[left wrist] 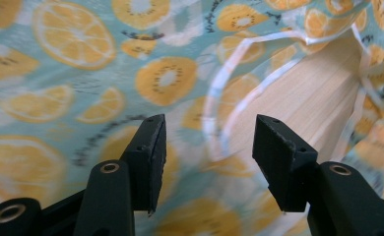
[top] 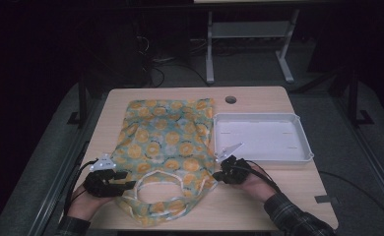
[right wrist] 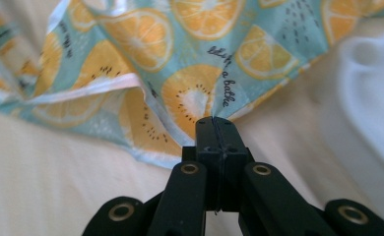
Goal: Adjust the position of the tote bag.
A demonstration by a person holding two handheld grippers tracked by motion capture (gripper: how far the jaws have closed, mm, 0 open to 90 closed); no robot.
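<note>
cloth: fruit-print garment (top: 168, 142), oranges and kiwis on pale blue, spread flat on the left half of the table (top: 259, 201); its white-trimmed neck hole lies at the near edge, between my two hands.
my right gripper (top: 218, 173): jaws closed tight on the near right edge of the cloth. In the right gripper view (right wrist: 214, 125) the fabric puckers straight out of the pinch, so it is a real hold.
my left gripper (top: 126, 179): jaws apart, holding nothing. In the left gripper view (left wrist: 207, 147) cloth lies beneath and beyond the gap, and the pads are not pressing on it.
tray (top: 305, 142): white, shallow, empty, on the right half of the table, just beside the cloth's right edge.
progress: early, I judge. One corner gripped, the other side not yet taken, cloth unfolded and flat.
left to do: probably close my left gripper on the near left edge, then lift or fold. Whether the cloth goes to the tray, I cannot tell.
high view adds: whole layout, cloth against tray, both hands at the near edge, round hole (top: 231, 100) in the tabletop at the far side.
gripper views add: the jaw states, too dark and small to read from above; also the printed lettering and white trim (left wrist: 219, 88) with bare wood showing through the neck opening.
</note>
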